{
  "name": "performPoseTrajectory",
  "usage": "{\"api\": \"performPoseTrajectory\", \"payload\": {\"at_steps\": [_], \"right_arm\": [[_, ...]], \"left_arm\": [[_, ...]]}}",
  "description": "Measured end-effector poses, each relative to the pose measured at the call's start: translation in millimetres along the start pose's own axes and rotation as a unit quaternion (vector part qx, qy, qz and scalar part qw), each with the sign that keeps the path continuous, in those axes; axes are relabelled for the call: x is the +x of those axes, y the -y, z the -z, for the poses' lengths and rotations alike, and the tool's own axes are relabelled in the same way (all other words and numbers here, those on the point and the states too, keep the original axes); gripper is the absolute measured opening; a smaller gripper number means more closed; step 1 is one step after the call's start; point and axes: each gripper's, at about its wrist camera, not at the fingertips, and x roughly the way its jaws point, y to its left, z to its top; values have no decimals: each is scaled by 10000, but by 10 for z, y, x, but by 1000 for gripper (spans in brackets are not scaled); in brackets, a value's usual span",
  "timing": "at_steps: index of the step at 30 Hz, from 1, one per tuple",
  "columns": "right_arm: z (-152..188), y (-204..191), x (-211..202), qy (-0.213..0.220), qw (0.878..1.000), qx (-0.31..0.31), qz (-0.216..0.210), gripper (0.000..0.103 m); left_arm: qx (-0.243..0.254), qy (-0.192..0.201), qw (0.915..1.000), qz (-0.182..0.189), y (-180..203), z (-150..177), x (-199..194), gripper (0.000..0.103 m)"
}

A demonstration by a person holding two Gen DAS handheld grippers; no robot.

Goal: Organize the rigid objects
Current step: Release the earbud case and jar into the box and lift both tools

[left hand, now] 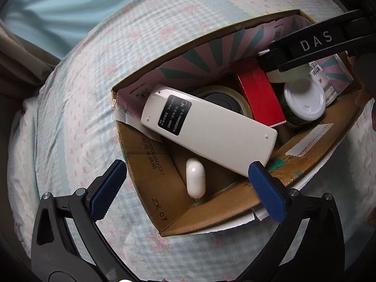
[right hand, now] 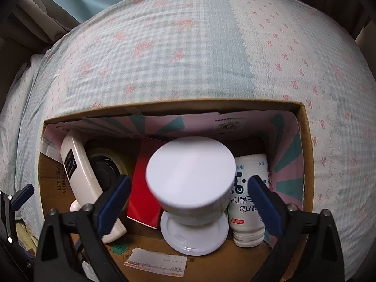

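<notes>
An open cardboard box (left hand: pixel 164 202) sits on the bed and also shows in the right wrist view (right hand: pixel 305 141). In it lie a white remote control (left hand: pixel 209 130), a white capsule-shaped case (left hand: pixel 195 179), a roll of clear tape (left hand: pixel 223 101), a red box (left hand: pixel 260 96), a white-lidded jar (left hand: pixel 304 101) and a white bottle (right hand: pixel 250 197). My left gripper (left hand: pixel 185 190) is open above the near end of the box, over the capsule case. My right gripper (right hand: pixel 189 202) is open above the box, and a blurred white cup (right hand: pixel 191 181) is between its fingers, over the jar's lid (right hand: pixel 195 235).
The bed is covered by a blue checked sheet with pink bows (right hand: pixel 188 47). Curtains (left hand: pixel 21 51) hang at the left beyond the bed. The right gripper's black arm (left hand: pixel 312 42) crosses over the far right of the box.
</notes>
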Motion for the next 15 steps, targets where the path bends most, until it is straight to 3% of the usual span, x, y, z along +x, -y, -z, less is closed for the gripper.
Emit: {"api": "performPoseTrajectory", "payload": {"at_steps": [15], "right_arm": [[142,25,-259,107,9996,-226,90,103]], "left_arm": [[-352,182,9991,-179,-76,95,-262,103]]}}
